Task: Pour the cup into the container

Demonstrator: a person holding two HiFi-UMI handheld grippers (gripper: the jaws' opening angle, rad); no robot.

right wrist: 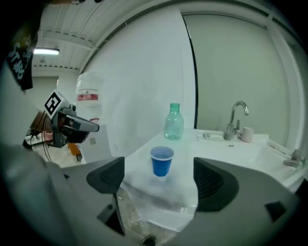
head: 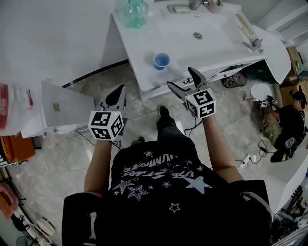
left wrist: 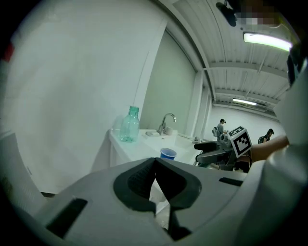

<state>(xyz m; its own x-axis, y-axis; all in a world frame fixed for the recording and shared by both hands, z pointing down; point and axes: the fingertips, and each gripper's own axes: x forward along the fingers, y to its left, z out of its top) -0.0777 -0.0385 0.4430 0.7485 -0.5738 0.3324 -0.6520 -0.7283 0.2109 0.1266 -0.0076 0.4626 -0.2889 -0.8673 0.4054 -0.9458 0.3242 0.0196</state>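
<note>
- The blue cup (head: 161, 61) stands upright near the front left corner of the white counter (head: 139, 41). It is close to the front edge, where a gripper coming from the floor side can reach it.
- The right gripper (head: 180, 77) hovers just off that front edge with its fingers spread wide. In its own view the cup (right wrist: 161, 161) sits centred in the gap but some way ahead, touching neither pad. This looks like lining up for a side grasp.
- The left gripper (head: 118, 93) hangs lower and left of the counter, over the floor. Its fingers are pressed together on nothing, so it seems parked out of the way.
- A teal bottle (head: 135, 12) stands at the back left corner, well apart from the cup. It is probably the container, though I cannot tell whether its neck is open.
- The sink basin (head: 202, 29) and faucet (right wrist: 236, 120) take up the counter's right part.
- Nothing has been lifted or poured yet.
</note>
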